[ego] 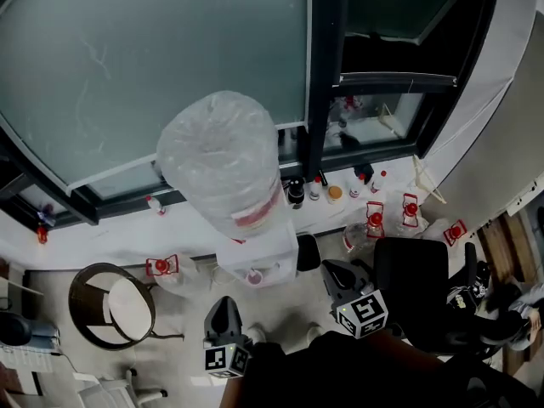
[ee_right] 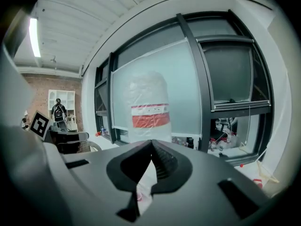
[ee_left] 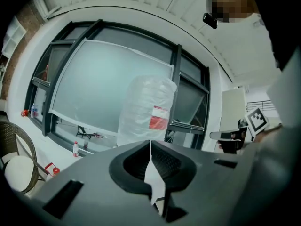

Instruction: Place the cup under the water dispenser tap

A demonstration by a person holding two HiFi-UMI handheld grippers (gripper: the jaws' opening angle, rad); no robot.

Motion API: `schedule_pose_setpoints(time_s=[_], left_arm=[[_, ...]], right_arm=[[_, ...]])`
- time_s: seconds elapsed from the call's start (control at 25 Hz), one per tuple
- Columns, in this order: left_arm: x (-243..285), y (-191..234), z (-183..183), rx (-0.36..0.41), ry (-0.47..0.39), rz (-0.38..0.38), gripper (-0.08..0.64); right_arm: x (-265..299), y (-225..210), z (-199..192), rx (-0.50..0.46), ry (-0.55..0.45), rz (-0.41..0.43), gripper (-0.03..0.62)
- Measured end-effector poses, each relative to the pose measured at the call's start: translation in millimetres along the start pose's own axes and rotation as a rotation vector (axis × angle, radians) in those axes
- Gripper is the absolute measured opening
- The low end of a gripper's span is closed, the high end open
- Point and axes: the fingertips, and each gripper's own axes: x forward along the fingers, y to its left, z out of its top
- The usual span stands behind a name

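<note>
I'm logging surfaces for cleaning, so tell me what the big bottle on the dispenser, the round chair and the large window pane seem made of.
Bottle: seemingly clear plastic under glossy film wrap, shown by crinkles and highlights.
Round chair: dark woven frame, probably wicker or rattan.
Window pane: glass, matt and milky, either frosted or filmed.

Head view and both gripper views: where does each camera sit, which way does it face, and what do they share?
Head view: on the person's head, looking steeply down at the white water dispenser with its plastic-wrapped bottle; left gripper and right gripper show below it.
Left gripper view: rides the left gripper, facing forward at the dispenser and frosted window; its shut jaws fill the foreground.
Right gripper view: likewise on the right gripper, jaws shut.
Shared: all three show the dispenser.
</note>
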Motion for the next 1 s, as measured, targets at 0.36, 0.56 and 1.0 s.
schedule_pose_setpoints(time_s=[0.36,0.56,1.0], left_arm=[[14.1,-38.0,-10.3,0.014,-0.007,0.004,0.013],[14.5,-55.9,-24.2,0.035,0.019,-0.005,0.014],[8.8,-80.2,-34.9,0.044,0.045,-0.027,0.013]], right_arm=[[-22.7,-32.2,-19.7,0.012,0.021,-0.007,-0.002],[-39.5,-40.5,-29.9,0.032,0.009,-0.01,-0.002],[-58.0,-43.5,-43.2,0.04,0.018,0.0,-0.003]])
